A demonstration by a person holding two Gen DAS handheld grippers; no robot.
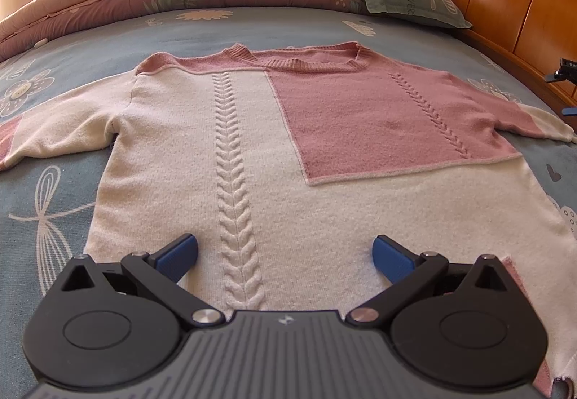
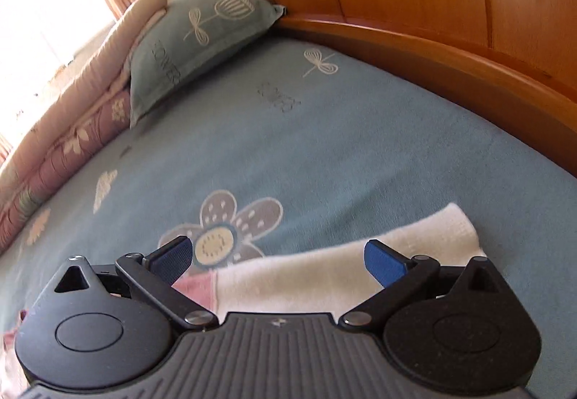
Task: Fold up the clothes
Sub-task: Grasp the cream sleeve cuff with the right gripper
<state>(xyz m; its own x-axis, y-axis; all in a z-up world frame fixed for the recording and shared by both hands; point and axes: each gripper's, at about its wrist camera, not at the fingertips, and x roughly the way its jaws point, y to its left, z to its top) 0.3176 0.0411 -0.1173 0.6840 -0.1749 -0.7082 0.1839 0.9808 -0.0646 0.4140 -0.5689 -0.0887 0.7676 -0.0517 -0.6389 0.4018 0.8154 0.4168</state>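
The sweater lies flat on the blue bed sheet, w/ both sleeves spread out, so folding looks just begun. The left gripper is wide open & empty over the near hem. The right gripper is open too, over the right sleeve. Next, I think, it must close on that cuff & bring it across to the middle.

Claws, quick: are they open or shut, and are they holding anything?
Left claw: open, holding nothing, above the sweater.
Right claw: open, holding nothing, at the sweater's sleeve.
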